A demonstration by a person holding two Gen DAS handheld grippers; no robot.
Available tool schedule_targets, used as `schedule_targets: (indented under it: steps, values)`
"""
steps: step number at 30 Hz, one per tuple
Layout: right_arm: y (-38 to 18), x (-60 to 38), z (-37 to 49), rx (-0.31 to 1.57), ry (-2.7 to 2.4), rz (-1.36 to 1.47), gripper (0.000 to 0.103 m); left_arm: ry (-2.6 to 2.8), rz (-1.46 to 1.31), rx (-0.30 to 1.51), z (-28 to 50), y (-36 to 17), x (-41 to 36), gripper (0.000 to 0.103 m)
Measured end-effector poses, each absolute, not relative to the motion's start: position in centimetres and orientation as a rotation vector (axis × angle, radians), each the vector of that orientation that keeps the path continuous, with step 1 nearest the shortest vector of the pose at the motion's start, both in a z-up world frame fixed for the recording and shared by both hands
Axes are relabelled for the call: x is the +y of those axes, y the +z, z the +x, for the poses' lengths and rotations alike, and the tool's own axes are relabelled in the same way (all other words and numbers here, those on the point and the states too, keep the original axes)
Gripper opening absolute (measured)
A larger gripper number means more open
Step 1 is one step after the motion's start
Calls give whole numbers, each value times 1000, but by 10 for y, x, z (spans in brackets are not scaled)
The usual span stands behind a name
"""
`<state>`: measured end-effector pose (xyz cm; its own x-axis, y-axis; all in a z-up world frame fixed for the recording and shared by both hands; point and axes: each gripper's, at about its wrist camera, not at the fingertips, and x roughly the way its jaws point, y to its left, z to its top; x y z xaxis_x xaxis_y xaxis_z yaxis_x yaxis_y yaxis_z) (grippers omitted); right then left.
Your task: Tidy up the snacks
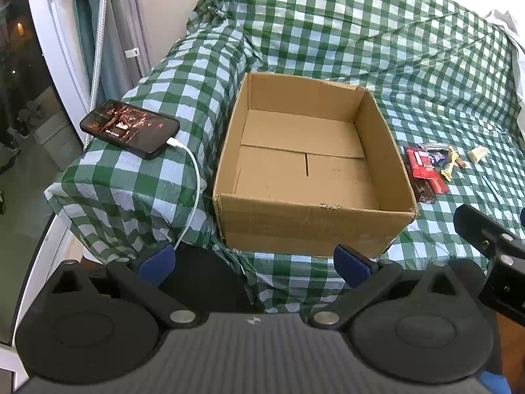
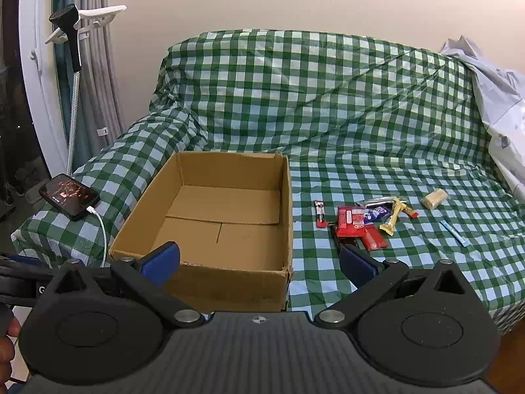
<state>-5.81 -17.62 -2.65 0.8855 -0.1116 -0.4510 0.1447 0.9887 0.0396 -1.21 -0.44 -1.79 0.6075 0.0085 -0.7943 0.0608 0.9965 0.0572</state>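
Only the right wrist view shows the small bar (image 2: 320,214) beside the cardboard box (image 2: 210,272).

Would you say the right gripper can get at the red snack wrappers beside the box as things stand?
Probably yes: the right gripper is open, and the red snack wrappers lie uncovered on the checked cloth, right of the cardboard box.

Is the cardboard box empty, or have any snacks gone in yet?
Empty. Both wrist views show the cardboard box with a bare floor; the snacks lie on the checkered cloth beside it.

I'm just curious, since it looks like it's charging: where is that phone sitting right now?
The phone lies on the checked-cloth-covered armrest at the left of both views, just left of the open cardboard box, with a white charging cable plugged in.
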Motion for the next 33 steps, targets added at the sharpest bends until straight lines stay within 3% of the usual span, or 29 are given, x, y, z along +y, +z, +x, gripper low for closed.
schedule_targets:
  steps: [23,33]
  values:
    - [-32,-181,-59,460,-137,88,103,-31,111,910,-12,-22,-6,103]
    - [-39,-225,-59,431,-192,192,103,-52,176,926,-3,-24,-34,103]
